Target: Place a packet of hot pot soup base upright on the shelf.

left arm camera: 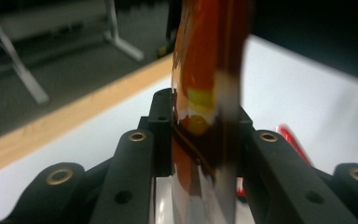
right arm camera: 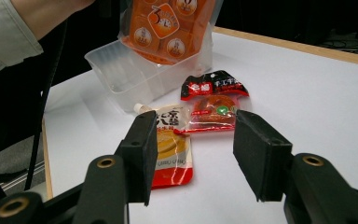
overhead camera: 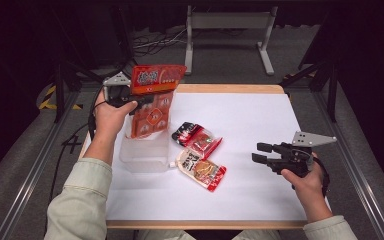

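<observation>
High view: left tongs are clamped on the orange pouch, hanging it above the clear plastic bin, so I'd say it's not packed yet. Two more glossy packets, the black-red one and the spouted one, wait on the white worktop.

Left gripper view: the crinkly foil pouch is pinched flat between the pads.

Right gripper view: right tongs stand apart, holding nothing, aimed at the packets.

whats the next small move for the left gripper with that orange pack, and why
Probably lower it into the clear bin: the left gripper is shut on the orange pack, holding it upright directly above the bin, its lower edge about at the rim. The right gripper waits open.
</observation>
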Tool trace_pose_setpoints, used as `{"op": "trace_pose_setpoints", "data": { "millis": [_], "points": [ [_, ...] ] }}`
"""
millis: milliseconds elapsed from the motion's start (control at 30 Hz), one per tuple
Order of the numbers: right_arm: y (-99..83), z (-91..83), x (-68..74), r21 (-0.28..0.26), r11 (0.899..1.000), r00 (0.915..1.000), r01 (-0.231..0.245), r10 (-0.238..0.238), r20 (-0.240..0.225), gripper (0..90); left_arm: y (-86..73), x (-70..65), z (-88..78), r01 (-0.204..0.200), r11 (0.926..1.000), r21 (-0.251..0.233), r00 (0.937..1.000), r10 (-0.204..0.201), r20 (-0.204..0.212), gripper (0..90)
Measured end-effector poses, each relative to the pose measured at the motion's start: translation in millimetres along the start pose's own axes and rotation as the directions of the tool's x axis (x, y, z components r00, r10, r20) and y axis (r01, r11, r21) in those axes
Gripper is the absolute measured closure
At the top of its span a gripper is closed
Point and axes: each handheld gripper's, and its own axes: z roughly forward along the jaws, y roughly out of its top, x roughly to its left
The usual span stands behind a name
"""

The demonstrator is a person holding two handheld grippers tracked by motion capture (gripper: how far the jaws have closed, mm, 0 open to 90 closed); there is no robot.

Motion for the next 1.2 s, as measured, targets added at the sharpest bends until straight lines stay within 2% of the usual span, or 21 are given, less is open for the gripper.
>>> {"op": "trace_pose_setpoints", "data": {
  "millis": [67, 133, 233, 333, 367, 400, 433, 467, 567, 633, 667, 767, 833, 933, 967, 1033, 1133, 1200],
  "points": [
    [-0.2, 1.1, 0.3, 0.004, 1.0, 1.0, 0.001, -0.001, -0.001, 50.7, -11.8, 4.7, -3.8, 0.037, 0.9963, -0.077, 0.9992, -0.038, -0.012, 71.7],
    [-0.9, 2.9, 0.3, 0.009, 1.0, 1.0, -0.001, 0.001, -0.003, 50.7, -22.9, 10.0, -4.5, 0.069, 0.9927, -0.099, 0.9976, -0.069, 0.003, 71.6],
    [-1.5, 5.9, 1.5, 0.019, 1.0, 1.0, 0.003, -0.003, -0.007, 50.7, -34.7, 11.9, -4.6, 0.07, 0.993, -0.095, 0.9975, -0.07, -0.006, 71.5],
    [-1.5, 6.9, 2.4, 0.023, 1.0, 1.0, 0.007, -0.007, -0.006, 50.6, -35.2, 8.8, -7.0, 0.064, 0.9947, -0.081, 0.9979, -0.064, 0.001, 71.3],
    [-1.5, 7.1, 3.1, 0.025, 1.0, 0.9999, 0.009, -0.009, -0.007, 50.6, -33.4, 4.0, -9.6, 0.044, 0.9977, -0.051, 0.9989, -0.045, -0.012, 71.3],
    [-1.5, 7.1, 3.1, 0.025, 1.0, 0.9999, 0.009, -0.009, -0.007, 50.6, -33.4, 4.0, -9.6, 0.044, 0.9977, -0.051, 0.9989, -0.045, -0.012, 71.2],
    [-1.6, 6.9, 3.4, 0.025, 1.0, 0.9999, 0.011, -0.01, -0.007, 50.6, -32.5, 0.0, -11.8, 0.03, 0.9994, -0.016, 0.9993, -0.03, -0.021, 71.2],
    [-1.6, 6.9, 3.4, 0.025, 1.0, 0.9999, 0.011, -0.01, -0.007, 50.6, -32.5, 0.0, -11.8, 0.03, 0.9994, -0.016, 0.9993, -0.03, -0.021, 71.2],
    [-1.7, 6.5, 4.2, 0.026, 1.0, 0.9999, 0.014, -0.014, -0.008, 50.5, -35.8, -3.7, -14.1, 0.041, 0.9991, -0.008, 0.9987, -0.041, -0.029, 71.1],
    [-1.8, 5.9, 5.5, 0.028, 0.999, 0.9998, 0.019, -0.019, -0.008, 50.5, -44.0, -0.6, -15.3, 0.069, 0.9967, -0.042, 0.9968, -0.071, -0.037, 71.2],
    [-1.8, 5.9, 5.5, 0.028, 0.999, 0.9998, 0.019, -0.019, -0.008, 50.5, -44.0, -0.6, -15.3, 0.069, 0.9967, -0.042, 0.9968, -0.071, -0.037, 71.2],
    [-1.9, 5.9, 6.3, 0.029, 0.999, 0.9997, 0.021, -0.021, -0.01, 50.4, -56.7, 6.2, -18.4, 0.105, 0.9924, -0.063, 0.9927, -0.109, -0.052, 71.2],
    [-1.9, 6.4, 7.2, 0.032, 0.999, 0.9996, 0.027, -0.027, -0.013, 50.3, -66.1, 5.2, -19.2, 0.081, 0.9934, -0.082, 0.9957, -0.084, -0.039, 71.2],
    [-2.5, 8.0, 6.7, 0.036, 0.999, 0.9996, 0.024, -0.024, -0.014, 50.2, -64.8, -2.9, -19.9, 0.01, 0.9975, -0.07, 0.9997, -0.012, -0.023, 71.1],
    [-2.7, 8.8, 6.4, 0.038, 0.999, 0.9997, 0.02, -0.019, -0.016, 50.2, -65.3, -4.5, -20.1, 0.008, 0.9975, -0.07, 0.9998, -0.009, -0.02, 71.0],
    [-2.8, 10.7, 7.1, 0.042, 0.999, 0.9996, 0.022, -0.021, -0.018, 49.8, -68.9, -4.2, -22.1, 0.034, 0.9955, -0.088, 0.9994, -0.035, -0.006, 70.8],
    [-2.1, 12.2, 10.6, 0.052, 0.998, 0.999, 0.041, -0.04, -0.019, 48.9, -74.3, -1.2, -23.4, 0.118, 0.9849, -0.127, 0.9929, -0.115, 0.031, 69.3],
    [-2.5, 13.2, 10.1, 0.055, 0.998, 0.9989, 0.043, -0.042, -0.019, 48.8, -73.3, 2.8, -22.8, 0.119, 0.9844, -0.129, 0.9929, -0.118, 0.014, 69.3]
  ]
}}
